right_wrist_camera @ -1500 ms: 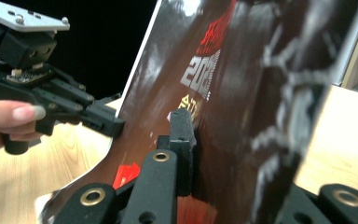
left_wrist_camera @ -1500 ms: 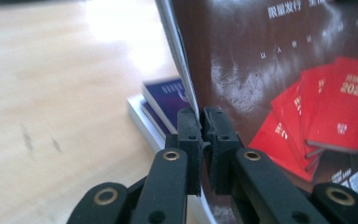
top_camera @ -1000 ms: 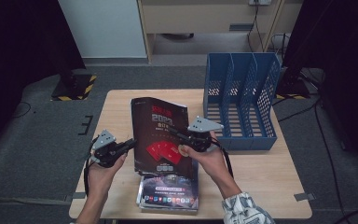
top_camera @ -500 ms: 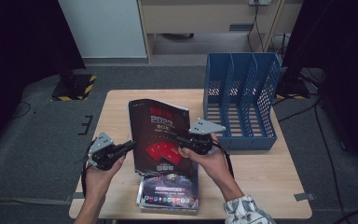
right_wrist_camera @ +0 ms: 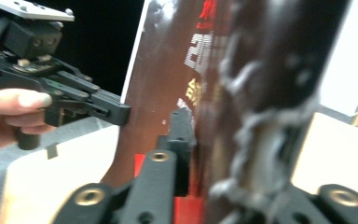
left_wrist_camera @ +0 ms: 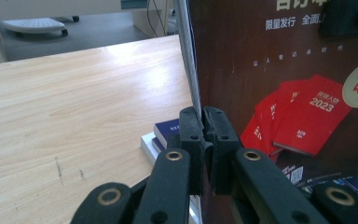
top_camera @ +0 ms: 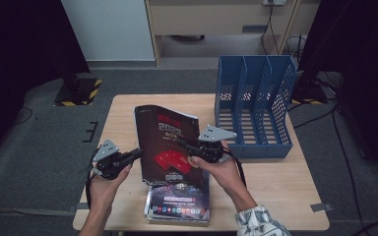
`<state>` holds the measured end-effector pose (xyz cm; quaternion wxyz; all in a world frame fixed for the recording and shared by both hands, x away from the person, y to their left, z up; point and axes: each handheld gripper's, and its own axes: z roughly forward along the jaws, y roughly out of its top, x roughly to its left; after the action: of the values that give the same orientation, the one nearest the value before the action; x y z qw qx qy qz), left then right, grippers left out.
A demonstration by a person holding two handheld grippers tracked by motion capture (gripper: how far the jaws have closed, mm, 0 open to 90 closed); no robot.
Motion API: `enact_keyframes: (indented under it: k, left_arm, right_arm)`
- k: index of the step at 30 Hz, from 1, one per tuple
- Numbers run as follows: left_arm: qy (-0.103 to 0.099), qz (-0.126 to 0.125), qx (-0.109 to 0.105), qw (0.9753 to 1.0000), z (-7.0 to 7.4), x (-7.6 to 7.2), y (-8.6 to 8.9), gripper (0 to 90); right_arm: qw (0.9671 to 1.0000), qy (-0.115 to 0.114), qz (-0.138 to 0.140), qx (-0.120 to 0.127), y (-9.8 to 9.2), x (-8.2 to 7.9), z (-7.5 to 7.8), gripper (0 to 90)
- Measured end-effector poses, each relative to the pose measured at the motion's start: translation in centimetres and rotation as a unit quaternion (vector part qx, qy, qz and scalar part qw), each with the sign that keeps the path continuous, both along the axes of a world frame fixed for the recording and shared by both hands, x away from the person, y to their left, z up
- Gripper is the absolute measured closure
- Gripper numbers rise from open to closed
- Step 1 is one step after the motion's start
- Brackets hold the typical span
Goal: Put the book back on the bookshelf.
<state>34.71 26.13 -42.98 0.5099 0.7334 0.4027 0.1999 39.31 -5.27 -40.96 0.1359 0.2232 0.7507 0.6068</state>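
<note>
A dark brown magazine (top_camera: 163, 129) with red notebooks on its cover stands tilted above the table, held from both sides. My left gripper (top_camera: 137, 153) is shut on its lower left edge; in the left gripper view the jaws (left_wrist_camera: 200, 117) pinch the thin edge of the magazine (left_wrist_camera: 284, 70). My right gripper (top_camera: 184, 144) is shut on the cover's right half. In the right gripper view it (right_wrist_camera: 199, 133) clamps the blurred magazine (right_wrist_camera: 168, 70), with the left gripper (right_wrist_camera: 74, 98) beyond it.
A stack of magazines (top_camera: 179, 206) lies flat near the front edge of the wooden table (top_camera: 123, 113), under the held one. A blue three-slot file rack (top_camera: 253, 108) stands at the table's right rear. Dark floor surrounds the table.
The left gripper's jaws have slid right onto the magazine's left edge. The magazine has tipped slightly more upright. The right hand has barely moved.
</note>
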Motion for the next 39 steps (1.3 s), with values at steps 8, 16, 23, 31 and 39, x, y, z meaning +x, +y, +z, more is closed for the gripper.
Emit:
enact_keyframes:
  k: [8,16,23,31,39]
  left_arm:
    - [-0.025,0.001,-0.009,0.9996,0.6,0.3,0.3,86.6]
    - [-0.029,-0.007,-0.008,0.9995,0.6,0.0,0.5,86.0]
    - [-0.031,-0.01,-0.016,0.9994,0.4,-0.1,0.5,85.9]
    - [-0.018,0.045,0.008,0.9988,-0.6,0.4,0.9,37.8]
    - [0.028,0.061,0.103,0.9924,-4.7,0.9,2.0,15.0]
  right_arm:
    - [0.9991,-0.042,-0.005,0.0,0.1,-0.1,0.3,86.3]
    - [0.9993,-0.031,0.019,0.009,0.2,-0.4,0.5,79.5]
    - [0.9994,-0.03,0.014,0.009,0.2,-0.3,0.4,83.4]
    - [0.9993,-0.037,-0.011,-0.003,0.4,-0.5,0.5,86.9]
    - [0.9986,-0.049,-0.019,0.004,1.1,-0.3,1.9,87.0]
